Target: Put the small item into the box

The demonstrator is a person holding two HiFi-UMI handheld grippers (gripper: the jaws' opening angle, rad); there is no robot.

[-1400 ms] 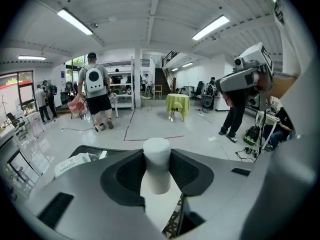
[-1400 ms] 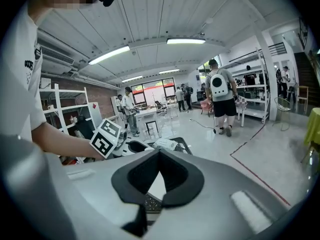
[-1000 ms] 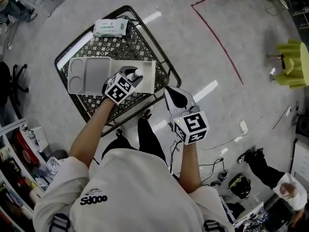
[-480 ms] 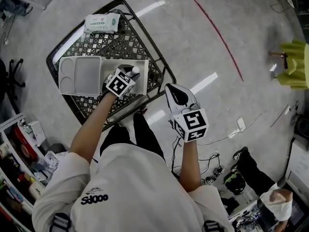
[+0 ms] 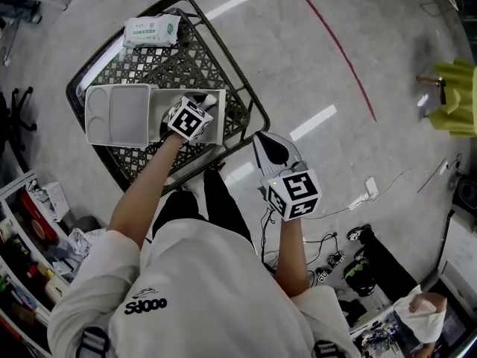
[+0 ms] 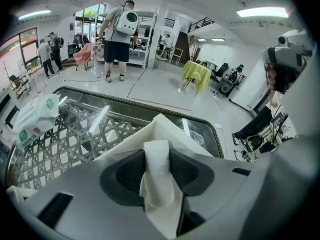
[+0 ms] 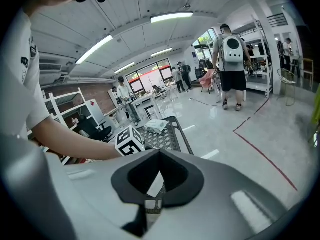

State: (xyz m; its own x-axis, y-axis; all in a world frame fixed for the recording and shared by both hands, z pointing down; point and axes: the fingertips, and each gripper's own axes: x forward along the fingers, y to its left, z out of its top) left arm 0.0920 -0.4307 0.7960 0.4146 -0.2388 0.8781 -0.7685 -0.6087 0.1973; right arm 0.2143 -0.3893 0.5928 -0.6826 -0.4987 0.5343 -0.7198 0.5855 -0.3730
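**Left jaws letting go over the box**

My left gripper (image 6: 156, 148) has come further in over the white box (image 6: 186, 137) than a second ago, and its jaws are opening. The small item (image 6: 158, 184), a white roll-like piece, stands between the pads, touching both, so it is gripped for now. The box wall sits just ahead of and below my tips, on the mesh table (image 5: 223, 73). I judge the drop is beginning: once the item falls inside, the task is done. My right gripper (image 7: 159, 156) hangs off to the side, clenched on nothing.
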